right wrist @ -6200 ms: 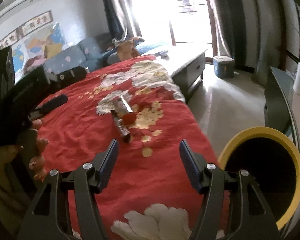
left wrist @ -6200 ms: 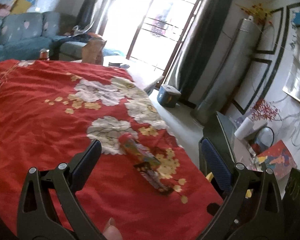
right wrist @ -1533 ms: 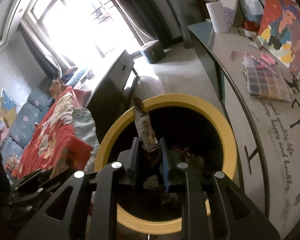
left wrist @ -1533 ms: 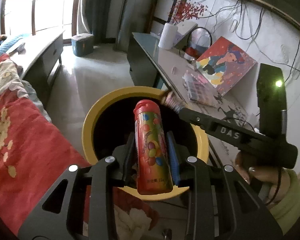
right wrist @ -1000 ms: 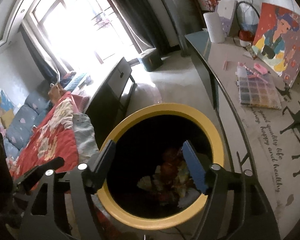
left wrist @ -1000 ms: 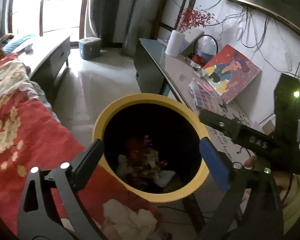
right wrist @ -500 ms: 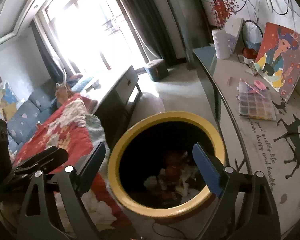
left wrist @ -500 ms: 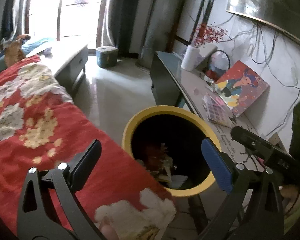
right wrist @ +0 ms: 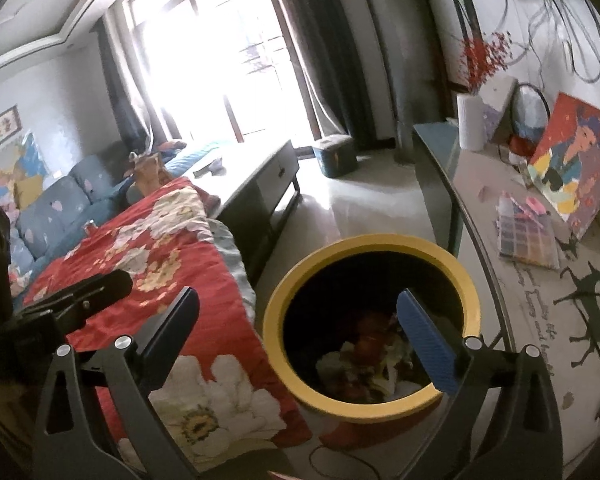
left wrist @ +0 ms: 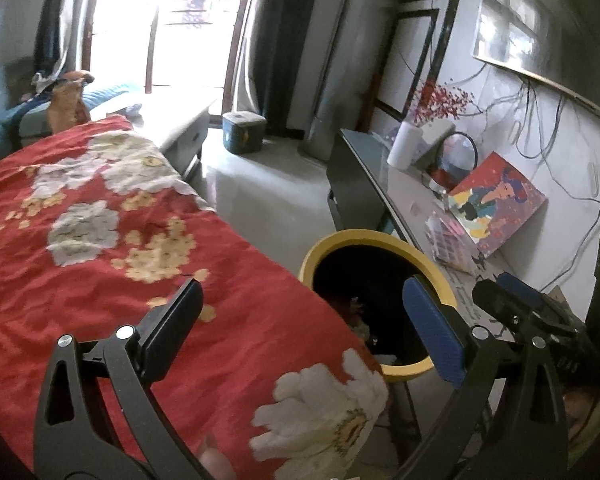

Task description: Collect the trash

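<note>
Beside red bedspread, trash in bin below empty, opening right hand-held gripper

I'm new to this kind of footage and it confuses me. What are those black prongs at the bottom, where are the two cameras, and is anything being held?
Each prong pair is a hand-held two-finger gripper, carried by a person, with a wide-angle camera looking along its fingers. One picture comes from the left gripper, the other from the right gripper. Both point past a red flowered blanket toward a yellow-rimmed bin holding trash. The left stands open; the right's jaws are opening. Neither holds anything.
</note>
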`<action>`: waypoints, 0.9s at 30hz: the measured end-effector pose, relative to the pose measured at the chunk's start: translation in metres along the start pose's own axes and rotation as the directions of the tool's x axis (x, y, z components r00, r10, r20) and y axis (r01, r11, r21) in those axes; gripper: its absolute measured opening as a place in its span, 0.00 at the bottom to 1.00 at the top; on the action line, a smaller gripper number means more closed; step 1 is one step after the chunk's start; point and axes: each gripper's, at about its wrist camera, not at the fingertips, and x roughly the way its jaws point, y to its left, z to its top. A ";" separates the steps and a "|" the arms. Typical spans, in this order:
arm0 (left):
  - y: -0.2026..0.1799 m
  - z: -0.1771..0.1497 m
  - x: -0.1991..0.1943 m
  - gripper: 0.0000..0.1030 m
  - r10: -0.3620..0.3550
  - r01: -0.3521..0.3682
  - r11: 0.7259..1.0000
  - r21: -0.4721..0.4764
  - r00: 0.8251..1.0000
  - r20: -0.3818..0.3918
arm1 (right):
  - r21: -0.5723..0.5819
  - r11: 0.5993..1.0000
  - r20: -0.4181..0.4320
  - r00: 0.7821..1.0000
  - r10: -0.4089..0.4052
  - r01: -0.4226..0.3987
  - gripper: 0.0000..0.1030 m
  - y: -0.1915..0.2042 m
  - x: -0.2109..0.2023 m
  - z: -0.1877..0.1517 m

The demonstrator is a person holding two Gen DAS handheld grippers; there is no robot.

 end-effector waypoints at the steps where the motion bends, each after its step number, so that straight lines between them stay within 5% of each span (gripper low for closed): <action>1: 0.003 -0.001 -0.005 0.89 0.009 -0.009 1.000 -0.001 1.000 0.012 | -0.013 1.000 0.010 1.000 0.000 0.001 0.94 0.006 -0.002 -0.001; 9: 0.023 -0.014 -0.043 0.89 0.081 -0.081 0.997 -0.007 0.991 0.105 | -0.098 0.995 0.155 0.988 -0.015 0.030 0.94 0.044 -0.026 -0.011; 19: 0.029 -0.045 -0.077 0.89 0.153 -0.166 0.985 0.045 0.965 0.214 | -0.163 0.982 0.345 0.938 -0.035 0.096 0.94 0.067 -0.055 -0.034; 27: 0.036 -0.059 -0.087 0.89 0.197 -0.208 0.978 0.012 0.941 0.277 | -0.151 0.981 0.409 0.911 -0.052 0.124 0.94 0.073 -0.059 -0.047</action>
